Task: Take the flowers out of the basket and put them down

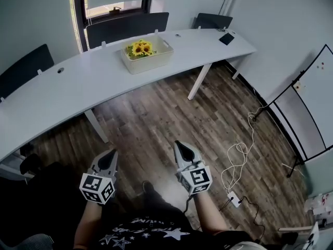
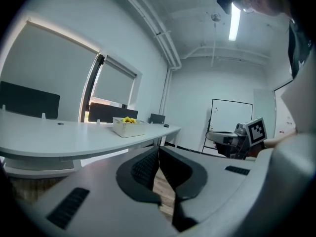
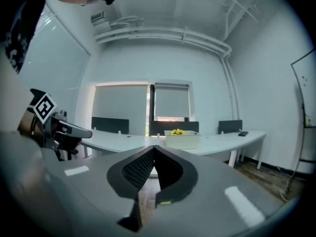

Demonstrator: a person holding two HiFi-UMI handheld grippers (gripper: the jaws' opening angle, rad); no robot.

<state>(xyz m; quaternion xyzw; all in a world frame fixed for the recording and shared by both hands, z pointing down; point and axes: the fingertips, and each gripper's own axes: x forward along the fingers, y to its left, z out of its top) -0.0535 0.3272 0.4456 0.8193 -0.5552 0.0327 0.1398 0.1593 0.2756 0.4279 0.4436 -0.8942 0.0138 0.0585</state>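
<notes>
There is one curved white table (image 1: 62, 90), one white basket (image 1: 152, 61), one bunch of sunflowers (image 1: 140, 48), one dark flat device (image 1: 226, 39), three dark chairs (image 1: 127, 28), one whiteboard (image 1: 315, 105), one power strip (image 1: 234, 199) and two claws, the left claw (image 1: 113, 152) and the right claw (image 1: 177, 143).

Left gripper (image 1: 111, 154) and right gripper (image 1: 179, 145) cased in grey, black ribbed pads (image 2: 143, 169), each fitted with a black-and-white marker cube (image 1: 97, 187), black star-printed T-shirt (image 1: 151, 232) worn

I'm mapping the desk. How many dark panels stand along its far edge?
3 panels: one at the left end, one behind the basket, one toward the right end. More could lie outside the frame.
</notes>
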